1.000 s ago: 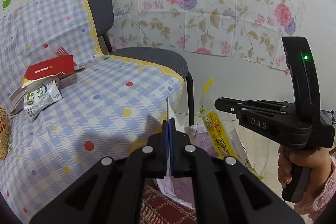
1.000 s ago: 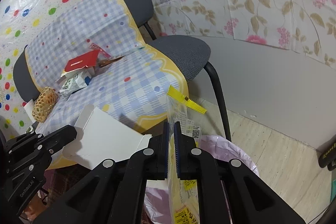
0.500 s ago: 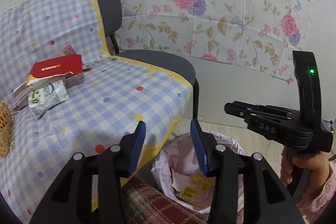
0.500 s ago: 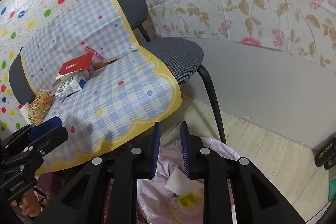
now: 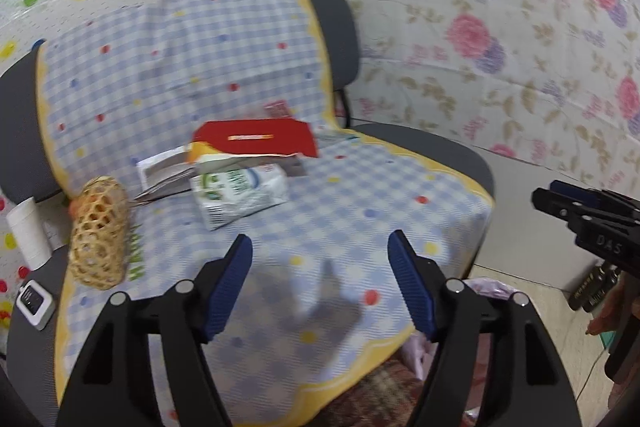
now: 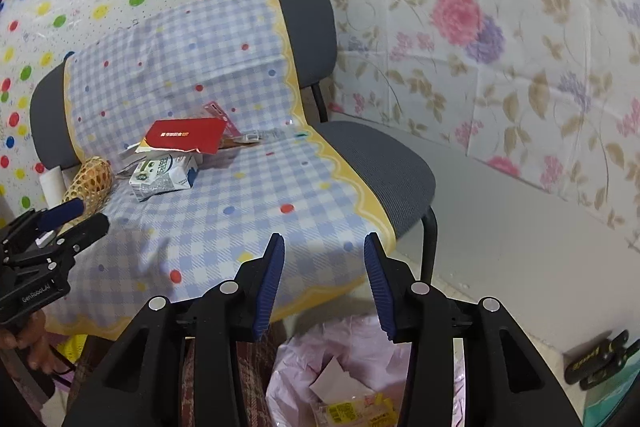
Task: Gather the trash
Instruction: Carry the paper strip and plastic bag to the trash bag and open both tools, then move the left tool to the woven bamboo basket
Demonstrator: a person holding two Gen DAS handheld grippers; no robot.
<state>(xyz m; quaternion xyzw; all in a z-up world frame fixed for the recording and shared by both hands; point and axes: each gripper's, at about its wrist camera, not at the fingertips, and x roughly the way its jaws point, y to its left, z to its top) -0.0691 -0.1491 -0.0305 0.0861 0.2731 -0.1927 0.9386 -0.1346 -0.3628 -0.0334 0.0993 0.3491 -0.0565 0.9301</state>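
Observation:
Trash lies on the checked cloth (image 5: 320, 219) over two chairs: a red packet (image 5: 256, 138) (image 6: 186, 139), a green-and-white milk carton (image 5: 240, 193) (image 6: 164, 177), and small wrappers (image 6: 240, 139) behind them. My left gripper (image 5: 320, 283) is open and empty above the cloth, near of the carton. My right gripper (image 6: 324, 279) is open and empty above the cloth's front edge. A pink-lined trash bin (image 6: 344, 375) below it holds a yellow wrapper (image 6: 352, 411) and white paper (image 6: 330, 381).
A woven bamboo basket (image 5: 100, 235) (image 6: 90, 183) lies at the cloth's left end. A white paper roll (image 5: 28, 231) and a small white device (image 5: 34, 303) sit beside it. A grey chair seat (image 6: 384, 163) is bare at right. Floral wall behind.
Both grippers let go of their trash into the bin, opened wider, and swung up and left toward the cloth-covered chairs.

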